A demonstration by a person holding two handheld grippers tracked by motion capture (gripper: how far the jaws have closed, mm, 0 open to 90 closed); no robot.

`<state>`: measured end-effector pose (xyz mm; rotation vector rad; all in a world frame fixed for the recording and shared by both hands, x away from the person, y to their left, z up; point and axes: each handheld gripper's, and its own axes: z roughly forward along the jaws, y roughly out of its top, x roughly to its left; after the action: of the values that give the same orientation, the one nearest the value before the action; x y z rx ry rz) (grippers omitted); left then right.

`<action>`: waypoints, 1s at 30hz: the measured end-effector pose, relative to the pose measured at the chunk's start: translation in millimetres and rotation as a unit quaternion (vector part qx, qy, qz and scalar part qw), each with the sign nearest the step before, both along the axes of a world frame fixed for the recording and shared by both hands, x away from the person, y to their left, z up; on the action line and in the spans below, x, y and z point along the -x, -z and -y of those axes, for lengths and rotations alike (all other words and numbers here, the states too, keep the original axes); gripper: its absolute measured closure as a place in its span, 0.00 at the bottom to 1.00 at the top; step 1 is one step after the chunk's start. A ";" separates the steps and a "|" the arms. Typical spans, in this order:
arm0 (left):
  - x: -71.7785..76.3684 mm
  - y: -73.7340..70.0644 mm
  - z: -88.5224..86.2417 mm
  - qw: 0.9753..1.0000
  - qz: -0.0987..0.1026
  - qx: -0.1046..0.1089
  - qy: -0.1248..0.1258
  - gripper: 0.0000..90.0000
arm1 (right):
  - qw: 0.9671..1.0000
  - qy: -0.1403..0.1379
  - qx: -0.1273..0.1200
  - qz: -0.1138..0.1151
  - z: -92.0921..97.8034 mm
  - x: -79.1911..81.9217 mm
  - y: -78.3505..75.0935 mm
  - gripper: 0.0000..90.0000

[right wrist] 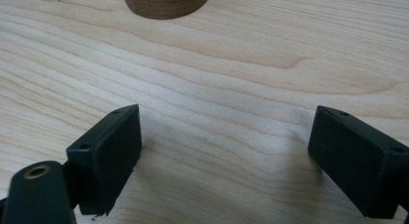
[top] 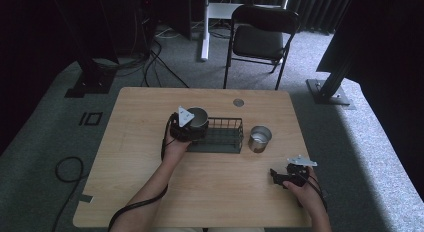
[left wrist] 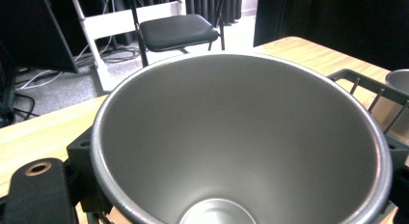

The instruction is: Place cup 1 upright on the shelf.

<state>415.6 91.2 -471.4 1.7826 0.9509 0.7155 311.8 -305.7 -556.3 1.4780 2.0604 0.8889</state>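
the left tongs (top: 192, 126) are clenched on a metal cup (top: 197, 118), holding it at the left end of a dark wire basket (top: 222, 135) that sits near the middle of the surface (top: 150, 192), toward the far edge; whether the cup rests in the basket or hangs just over its rim i cannot tell. a second metal cup (top: 260, 138) stands just beside the basket's right end. the right tongs (top: 278, 176) are released, jaws spread wide over bare wood near the right corner of the near edge, grasping nothing. the held cup (left wrist: 241, 137) looks thin-walled, stiff and light, with a smooth brushed skin that would likely slip under a weak squeeze; taking it across the body below the rolled rim seems the safest hold. in the left gripper view the cup hides the jaws' contact faces and its base is cut off, and the second cup (left wrist: 399, 81) is only an edge behind the basket (left wrist: 366, 86) wires.
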 end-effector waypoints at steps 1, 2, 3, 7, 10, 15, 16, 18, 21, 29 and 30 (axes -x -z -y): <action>-0.1 0.4 0.6 1.000 0.000 0.001 0.002 0.16 | 1.000 0.000 0.000 0.000 0.0 0.0 0.0 0.13; -0.1 0.5 0.9 1.000 0.000 0.001 0.002 0.16 | 1.000 0.000 0.000 0.000 0.0 0.0 0.0 0.13; 0.4 0.4 1.1 1.000 0.000 0.000 0.001 0.16 | 1.000 0.000 0.000 0.000 0.0 0.0 0.0 0.13; 2.2 0.4 -0.2 1.000 -0.002 0.003 -0.002 0.16 | 1.000 0.000 0.000 0.000 0.0 0.0 0.0 0.13; 2.8 0.2 -1.5 1.000 -0.004 0.004 -0.006 0.16 | 1.000 0.000 0.000 0.000 0.0 0.0 0.0 0.13; 1.7 -1.9 -2.2 1.000 -0.018 0.007 -0.008 0.15 | 1.000 0.000 0.000 0.000 0.0 0.0 0.0 0.13; 1.7 -1.9 -2.2 1.000 -0.018 0.007 -0.008 0.15 | 1.000 0.000 0.000 0.000 0.0 0.0 0.0 0.13; 0.7 -1.5 -2.6 1.000 -0.024 0.004 -0.004 0.15 | 1.000 0.000 0.000 0.000 0.0 0.0 0.0 0.13; 0.2 0.2 -4.8 0.999 -0.032 0.011 0.005 0.02 | 1.000 0.000 0.000 0.000 0.0 0.0 0.0 0.13; 6.7 -2.1 -4.2 0.999 -0.032 0.002 0.015 0.00 | 1.000 0.000 0.000 0.000 0.0 0.0 0.0 0.13; 7.4 -2.6 -4.5 0.999 -0.030 0.001 0.015 0.00 | 1.000 0.000 0.000 0.000 0.0 0.0 0.0 0.13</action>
<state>408.1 95.7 -468.8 1.8214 0.9628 0.6464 311.9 -305.7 -556.3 1.4769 2.0605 0.8889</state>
